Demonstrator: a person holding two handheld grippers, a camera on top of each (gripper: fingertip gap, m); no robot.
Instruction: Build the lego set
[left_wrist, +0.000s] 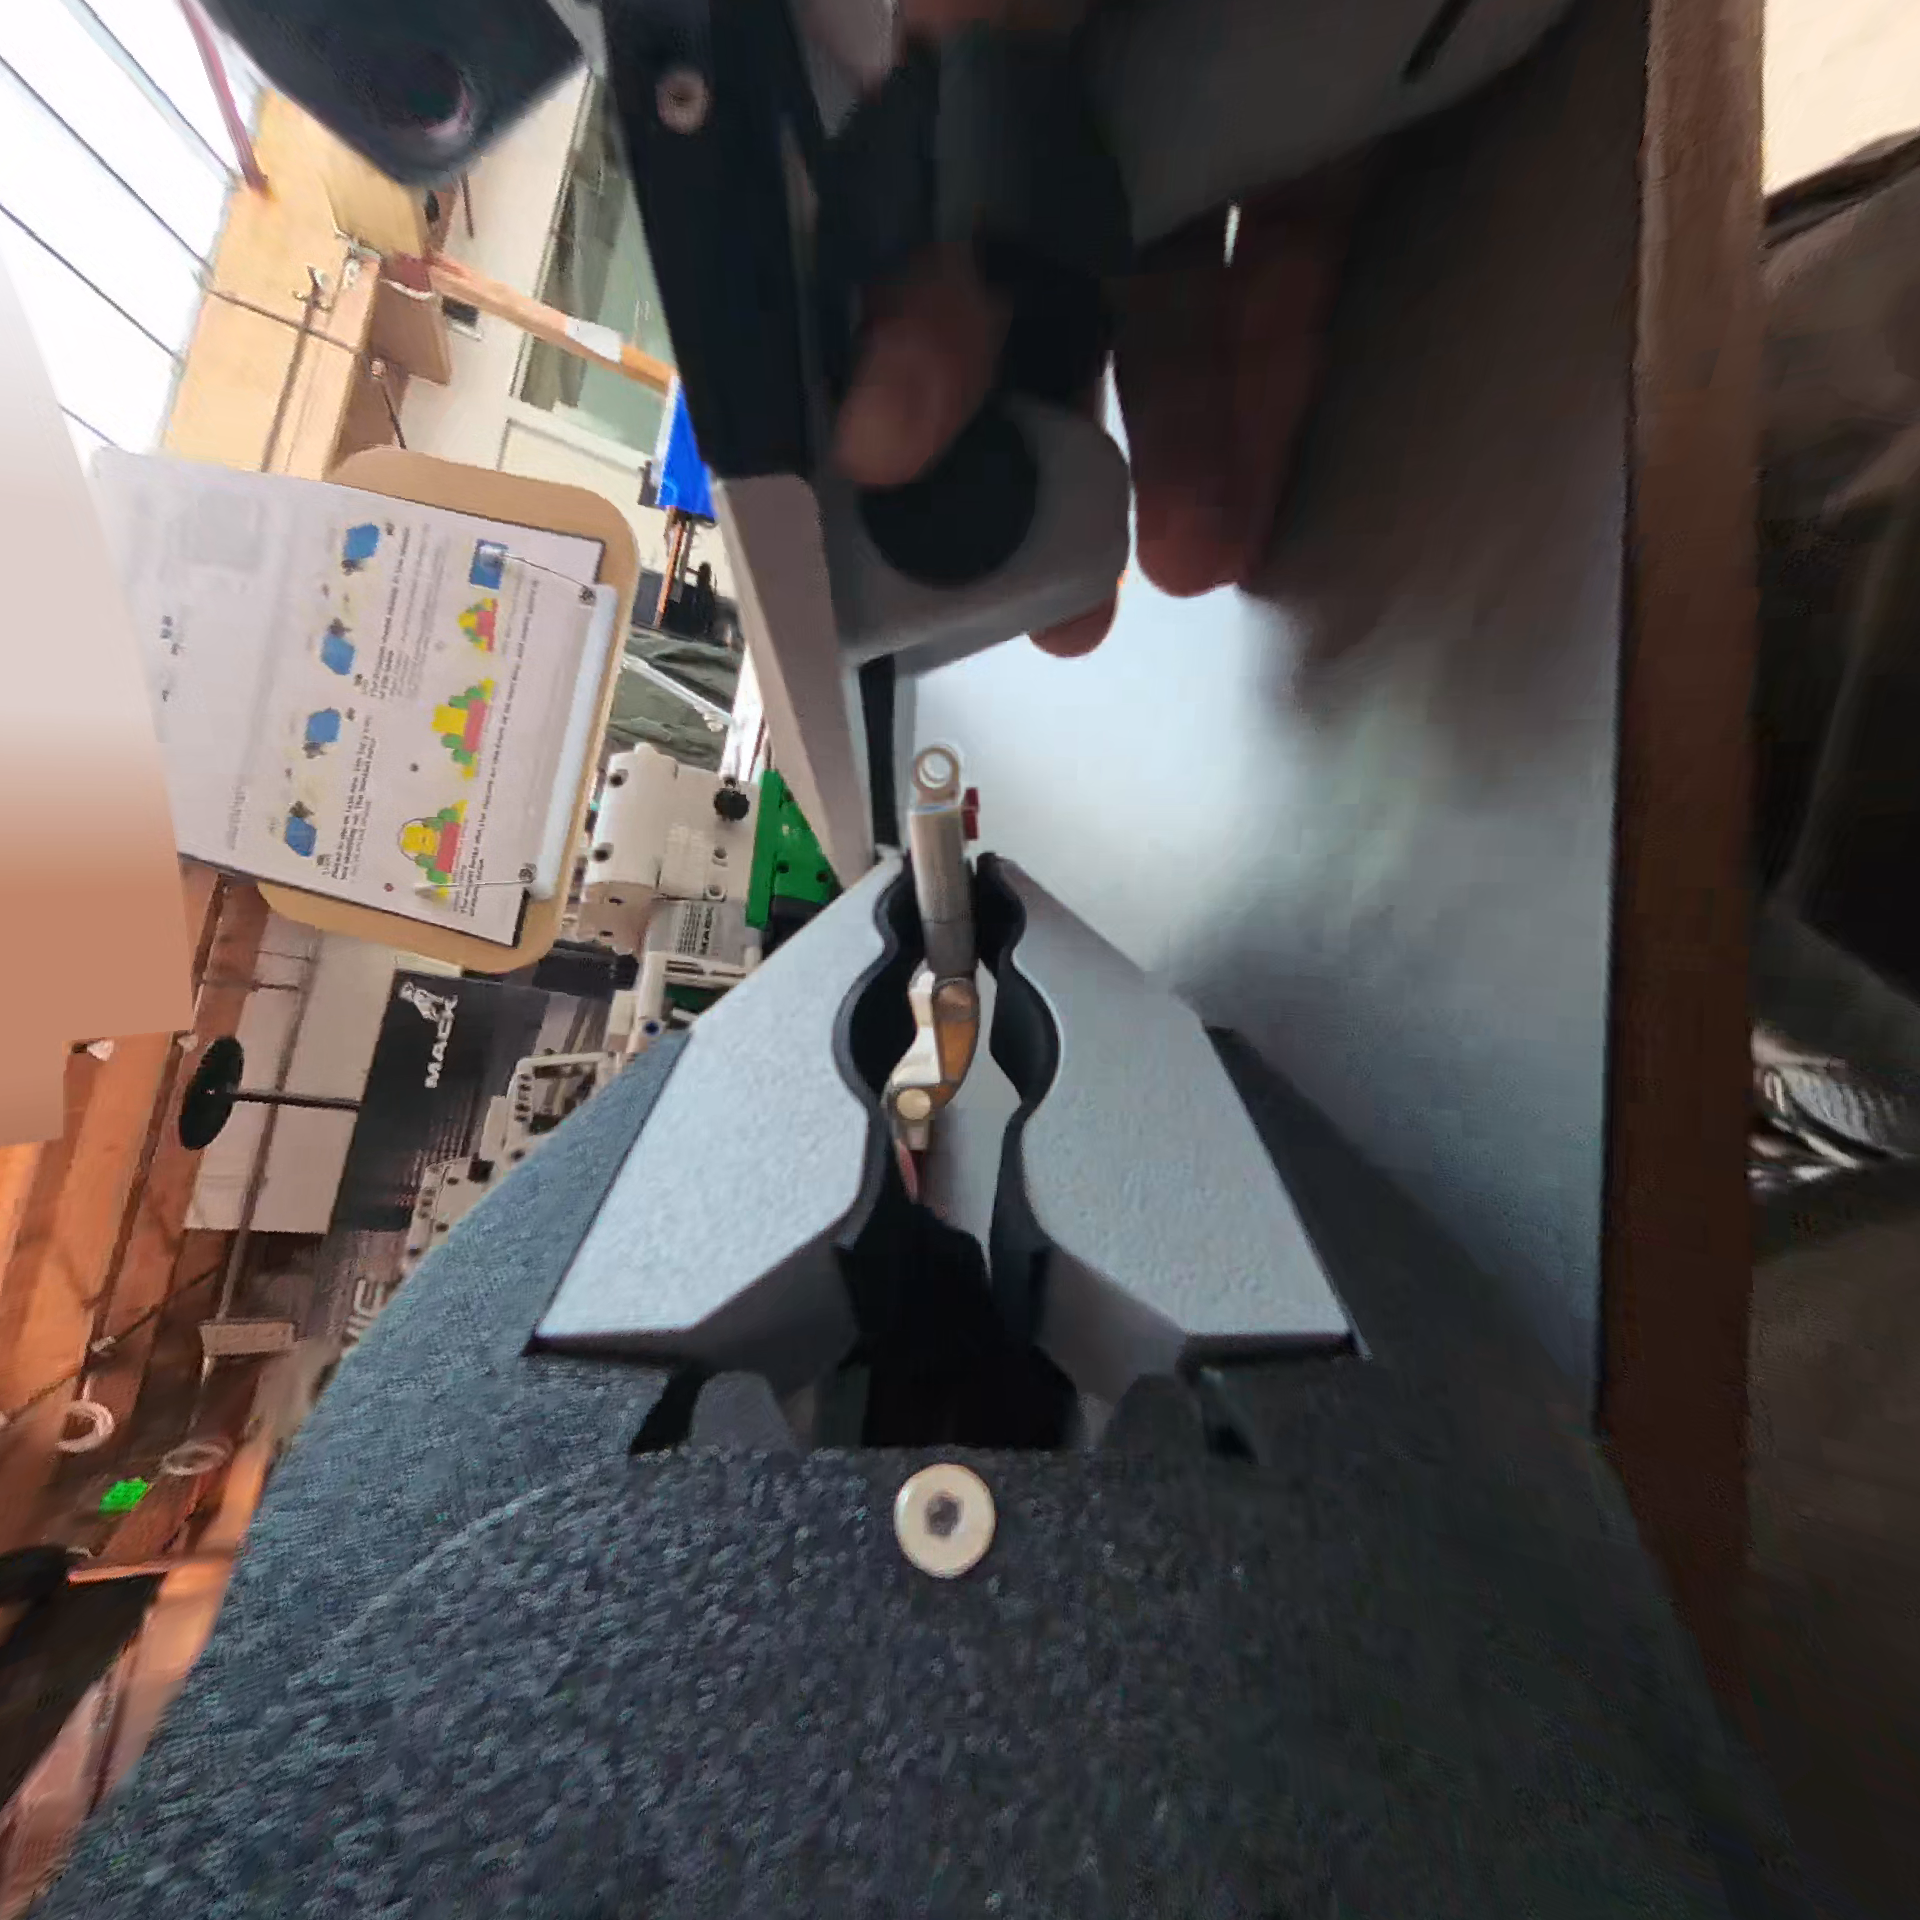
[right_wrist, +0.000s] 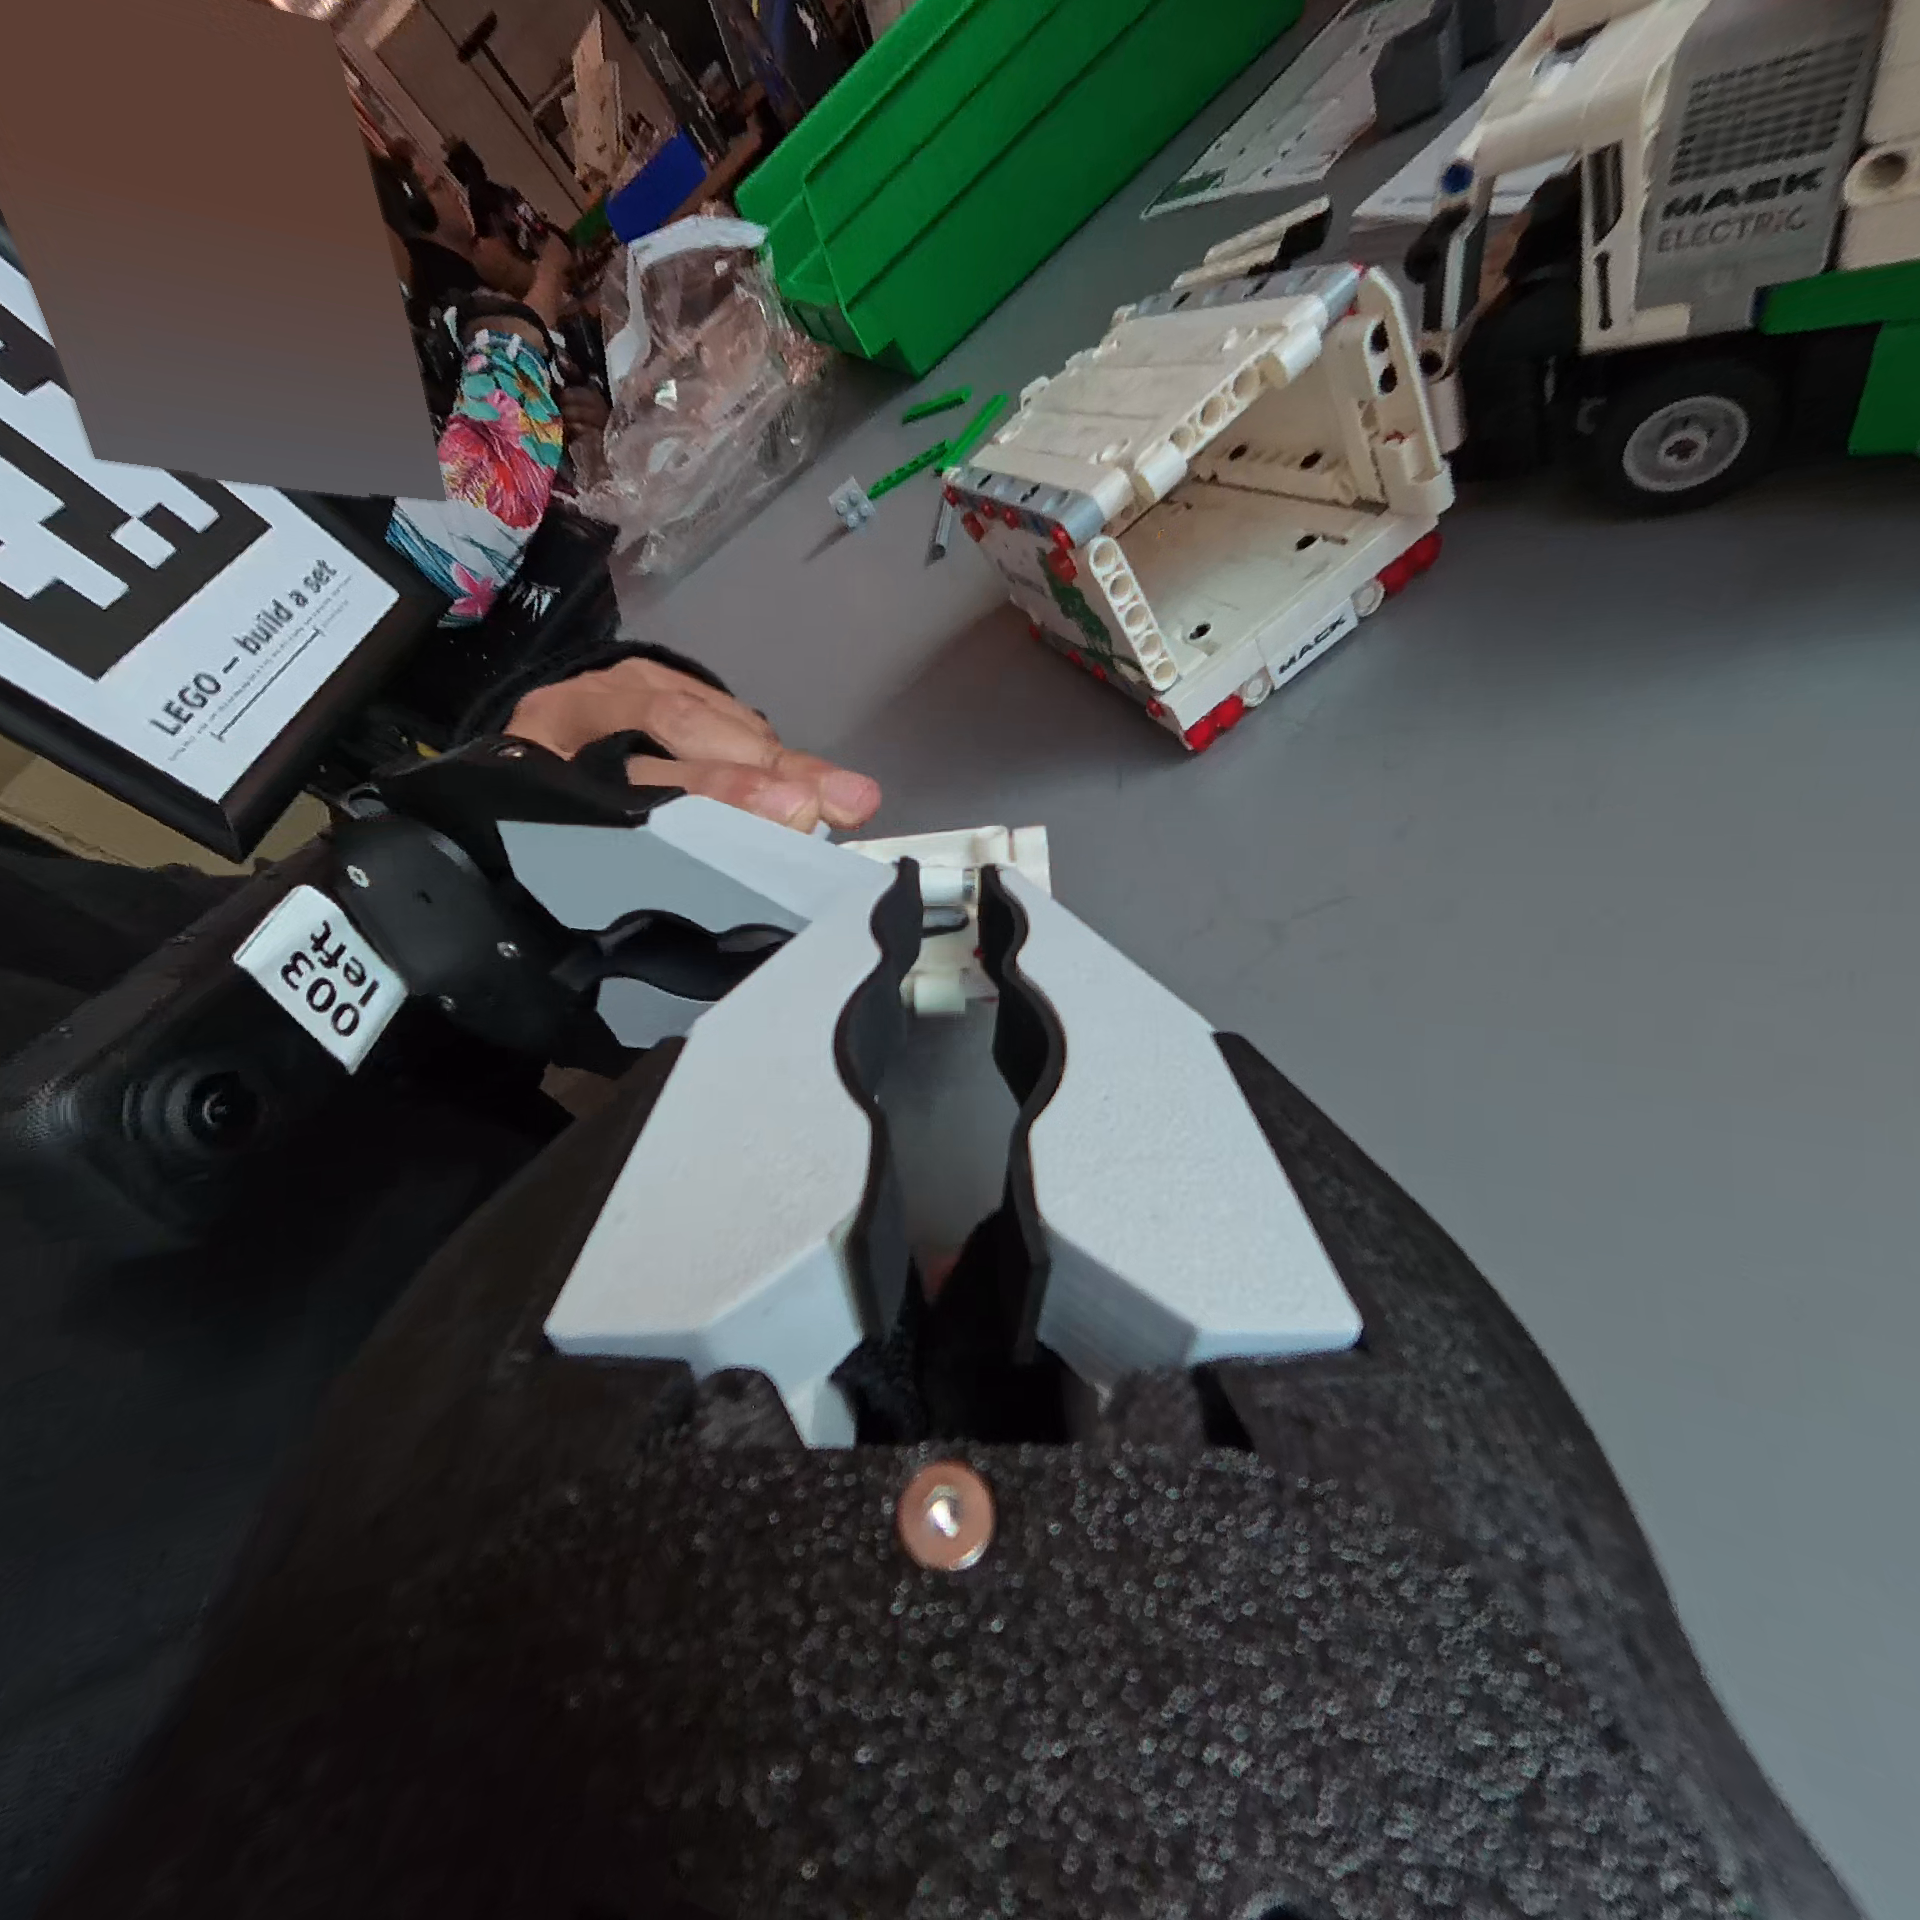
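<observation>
My left gripper (left_wrist: 948, 896) is shut on a slim grey lego actuator (left_wrist: 938, 831) with a ring at its far end and a white connector (left_wrist: 920, 1039) between the fingers. My right gripper (right_wrist: 951, 888) is shut on a small white lego assembly (right_wrist: 971, 847) just above the grey table (right_wrist: 1455, 1039). The two grippers' tips meet: the left gripper (right_wrist: 727, 894) comes in from the left in the right wrist view, with a hand (right_wrist: 727, 758) behind it. The right gripper's finger (left_wrist: 795, 675) reaches down beside the actuator in the left wrist view. Whether both pieces are joined is hidden.
A white lego truck body section (right_wrist: 1195, 520) lies on the table ahead, the white and green truck (right_wrist: 1683, 260) behind it. Green trays (right_wrist: 987, 156), a clear plastic bag (right_wrist: 707, 364) and loose green pieces (right_wrist: 935, 436) sit farther back. A framed sign (right_wrist: 187, 623) stands left. A clipboard with instructions (left_wrist: 364, 696) stands nearby. My two grippers' fingertips are within a few centimetres of each other.
</observation>
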